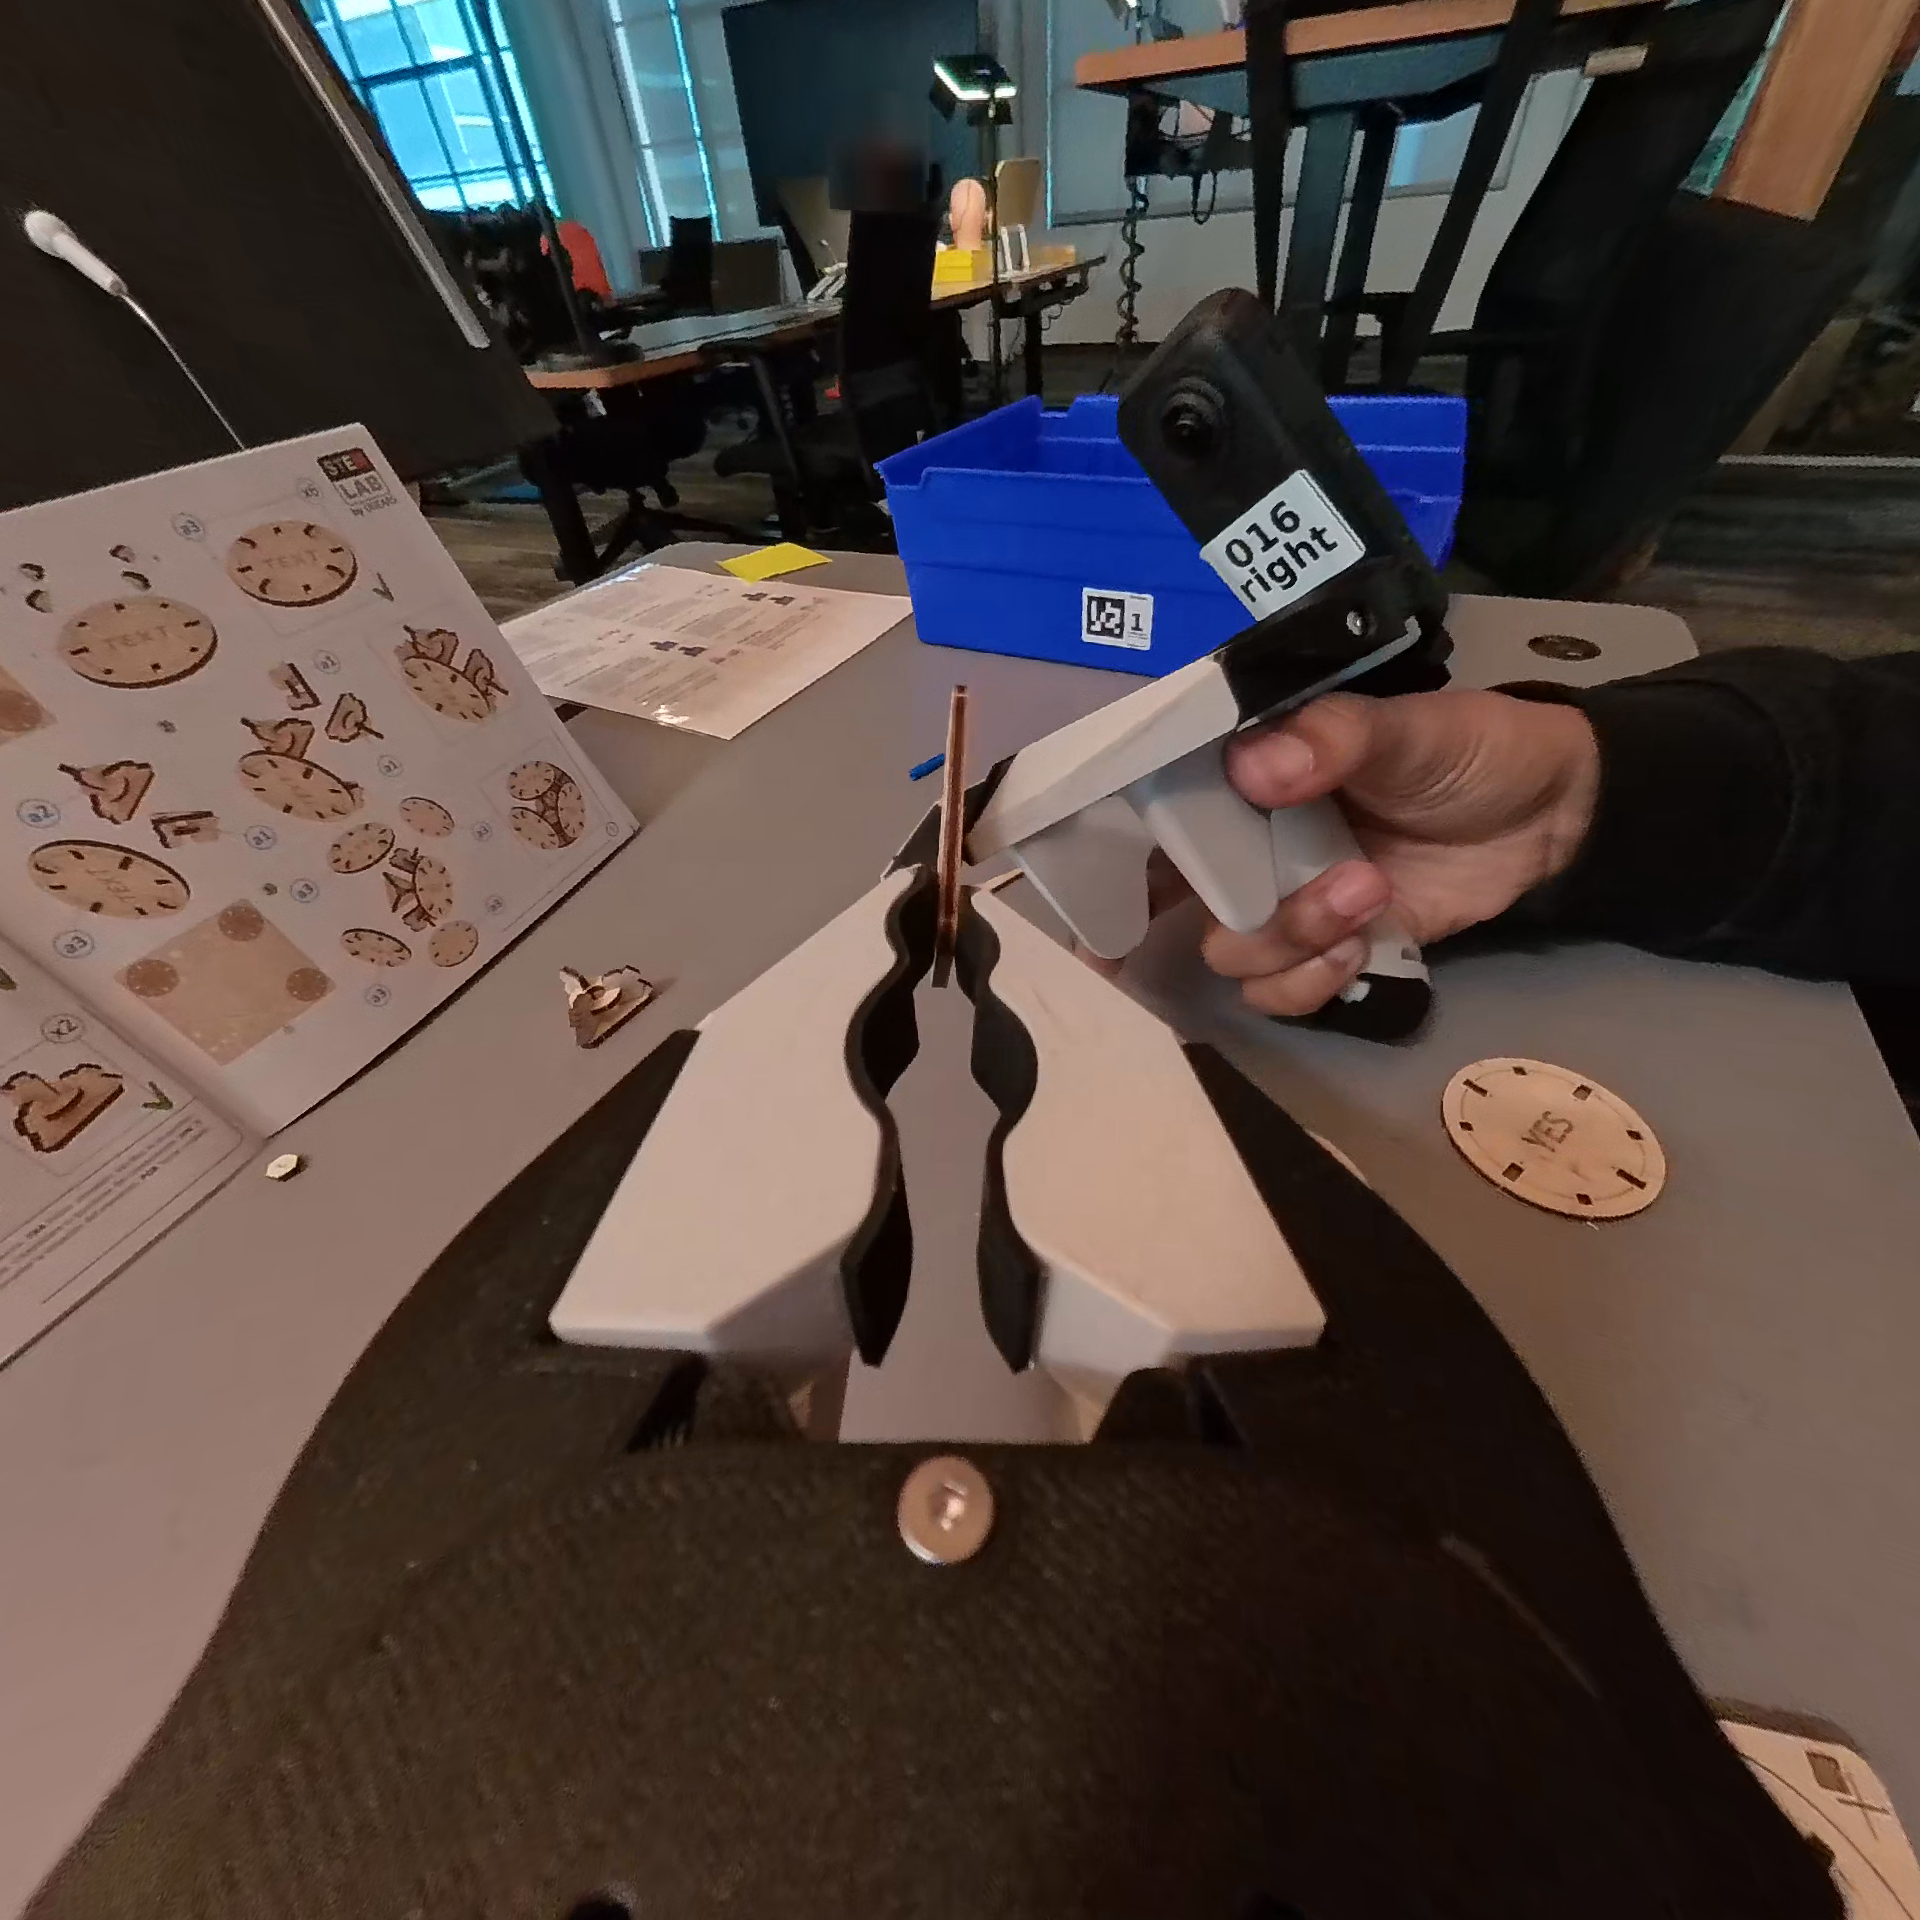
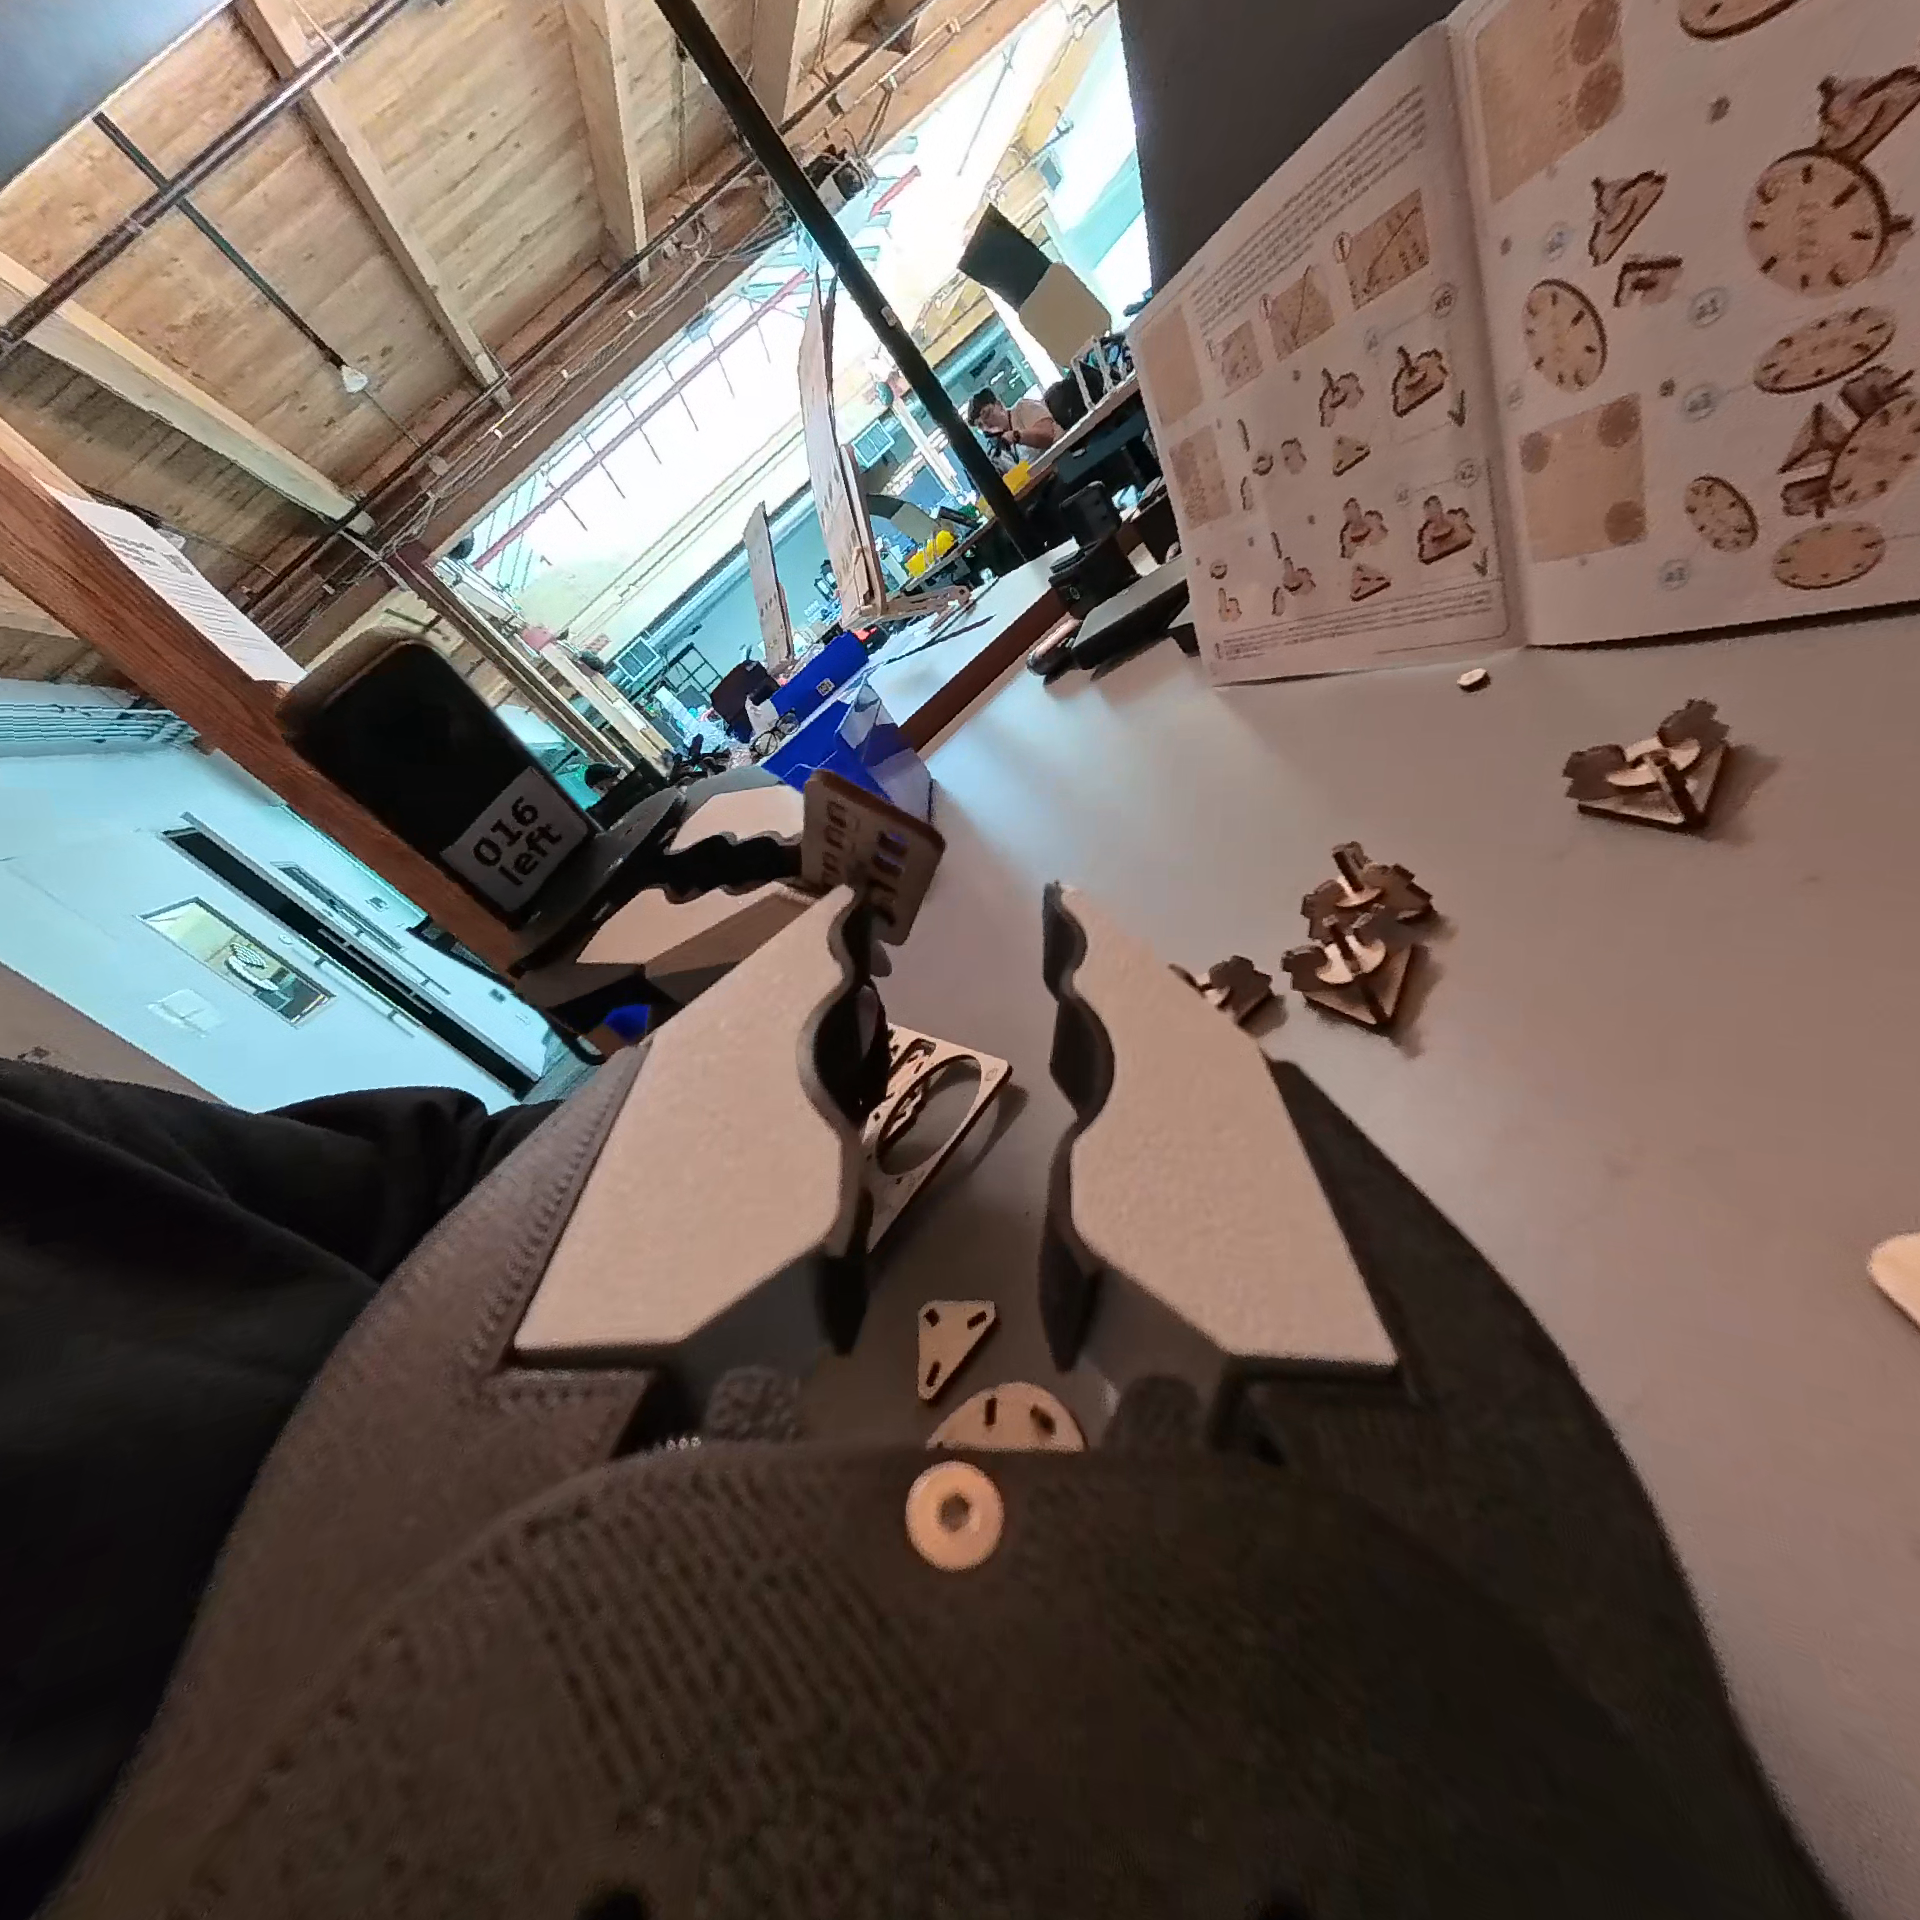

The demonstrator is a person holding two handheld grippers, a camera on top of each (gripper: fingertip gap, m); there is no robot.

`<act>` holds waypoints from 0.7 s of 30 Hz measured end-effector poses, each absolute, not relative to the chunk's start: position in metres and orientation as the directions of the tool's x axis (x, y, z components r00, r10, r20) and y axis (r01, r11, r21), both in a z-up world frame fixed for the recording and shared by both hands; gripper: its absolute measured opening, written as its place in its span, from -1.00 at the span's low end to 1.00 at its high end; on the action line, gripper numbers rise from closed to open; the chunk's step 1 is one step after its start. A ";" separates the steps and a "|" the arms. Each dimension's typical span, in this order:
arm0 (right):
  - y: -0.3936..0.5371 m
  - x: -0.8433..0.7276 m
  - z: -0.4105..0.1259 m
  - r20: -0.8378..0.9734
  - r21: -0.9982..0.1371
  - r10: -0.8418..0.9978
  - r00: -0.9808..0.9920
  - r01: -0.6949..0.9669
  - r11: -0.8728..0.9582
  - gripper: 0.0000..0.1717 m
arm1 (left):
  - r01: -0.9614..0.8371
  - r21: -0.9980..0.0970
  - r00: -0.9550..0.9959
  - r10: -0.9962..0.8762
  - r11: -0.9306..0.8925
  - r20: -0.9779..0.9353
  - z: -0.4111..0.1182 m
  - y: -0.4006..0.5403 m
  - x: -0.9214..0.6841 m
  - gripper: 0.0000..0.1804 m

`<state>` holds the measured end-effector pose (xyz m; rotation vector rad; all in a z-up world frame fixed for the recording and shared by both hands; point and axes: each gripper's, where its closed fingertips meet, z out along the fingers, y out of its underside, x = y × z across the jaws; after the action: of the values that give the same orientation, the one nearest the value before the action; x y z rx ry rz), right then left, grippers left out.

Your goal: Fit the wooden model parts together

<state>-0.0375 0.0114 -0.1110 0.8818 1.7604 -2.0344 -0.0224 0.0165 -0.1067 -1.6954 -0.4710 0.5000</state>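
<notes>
The left gripper has its fingers clenched on a thin slotted wooden plate, held upright on edge above the grey bench. The right gripper, fingers spread apart and holding nothing, sits just beside that plate, with small wooden assemblies near it and an instruction booklet standing behind.

Open-plan workshop: desks, timber ceiling.

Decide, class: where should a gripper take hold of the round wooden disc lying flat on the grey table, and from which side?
Probably at its rim, coming from above: the wooden disc lies flat and thin on the table, so a side approach finds little edge. It lies apart from other pieces, rim clear all round.
</notes>
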 end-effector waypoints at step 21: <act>0.010 -0.028 -0.094 -0.491 -0.863 0.156 -0.857 0.455 -0.220 -0.75 | 0.186 -0.983 0.856 0.489 0.010 0.167 -0.101 0.016 -0.021 -1.00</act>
<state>-0.0282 0.0103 -0.0945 0.7318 1.8214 -2.1880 -0.0213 0.0159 -0.1007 -1.5662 -0.5483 0.2566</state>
